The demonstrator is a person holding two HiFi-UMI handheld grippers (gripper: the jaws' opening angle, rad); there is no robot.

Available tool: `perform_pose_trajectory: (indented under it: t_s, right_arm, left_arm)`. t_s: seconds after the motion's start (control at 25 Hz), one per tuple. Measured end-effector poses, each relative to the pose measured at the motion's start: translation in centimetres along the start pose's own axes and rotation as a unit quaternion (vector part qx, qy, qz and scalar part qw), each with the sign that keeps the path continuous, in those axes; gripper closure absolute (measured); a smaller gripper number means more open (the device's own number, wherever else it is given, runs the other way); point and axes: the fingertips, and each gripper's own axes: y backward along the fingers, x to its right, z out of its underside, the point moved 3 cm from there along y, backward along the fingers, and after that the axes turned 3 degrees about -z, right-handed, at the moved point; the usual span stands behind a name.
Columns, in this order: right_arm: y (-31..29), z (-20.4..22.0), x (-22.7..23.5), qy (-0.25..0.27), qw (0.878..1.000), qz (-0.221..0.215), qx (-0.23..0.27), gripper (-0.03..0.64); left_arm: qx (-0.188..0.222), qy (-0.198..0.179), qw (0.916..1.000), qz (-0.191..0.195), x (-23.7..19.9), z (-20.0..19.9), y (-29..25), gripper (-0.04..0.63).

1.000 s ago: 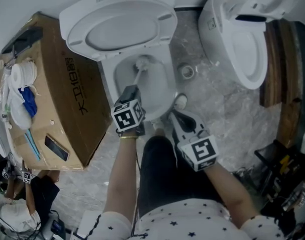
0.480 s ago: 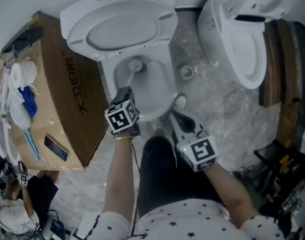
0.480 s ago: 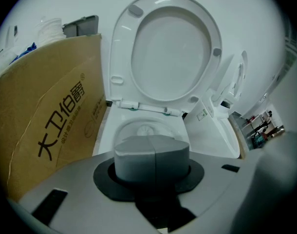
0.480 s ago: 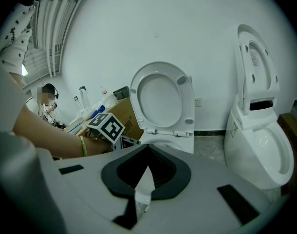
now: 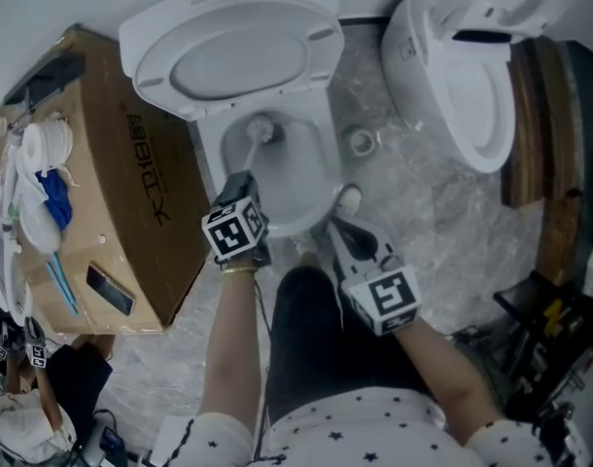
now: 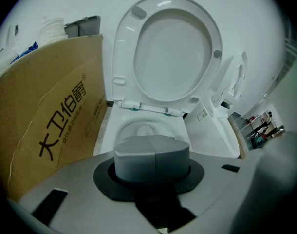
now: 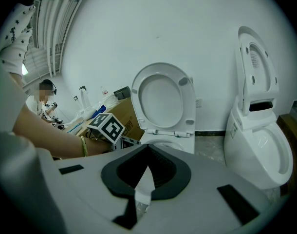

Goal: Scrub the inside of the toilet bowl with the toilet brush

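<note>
The white toilet (image 5: pixel 301 197) stands open, its seat and lid (image 5: pixel 233 52) tipped up against the wall. In the head view the toilet brush (image 5: pixel 262 127) has its bristle head down in the bowl near the back, and its handle slants back to my left gripper (image 5: pixel 242 189). In the left gripper view the jaws are shut round the grey handle end (image 6: pixel 152 156), with the bowl (image 6: pixel 143 128) beyond. My right gripper (image 5: pixel 341 230) hovers by the bowl's front right rim, its jaws closed with nothing in them (image 7: pixel 147 172).
A large cardboard box (image 5: pixel 131 193) stands tight against the toilet's left side, with paper rolls, a blue cloth and a phone on top. A second white toilet (image 5: pixel 471 86) sits at the right. Between them lie a floor drain (image 5: pixel 362 141) and a small white holder (image 5: pixel 350 199).
The brush head has slid a little to the left inside the bowl, and my left gripper has shifted left and back toward me. The right gripper has hardly moved.
</note>
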Motion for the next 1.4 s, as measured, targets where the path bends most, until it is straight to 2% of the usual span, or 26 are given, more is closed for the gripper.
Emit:
perform_pose_trajectory:
  t_s: [0.6,1.08,1.4]
  right_arm:
    - [-0.5,0.9,-1.1,-0.005,1.0,-0.001,0.002,0.611]
    - [-1.4,3.0,-1.1,-0.006,1.0,-0.012,-0.013,0.611]
    - [-1.8,2.9,-0.4,-0.012,1.0,-0.008,-0.014,0.61]
  left_arm:
    - [0.0,-0.001,0.9998,0.019,0.9,1.2,0.0,0.448]
    - [-0.006,-0.004,0.9998,0.021,0.8,1.5,-2.0,0.448]
    - [-0.01,-0.002,0.9998,0.017,0.8,1.9,-2.8,0.448]
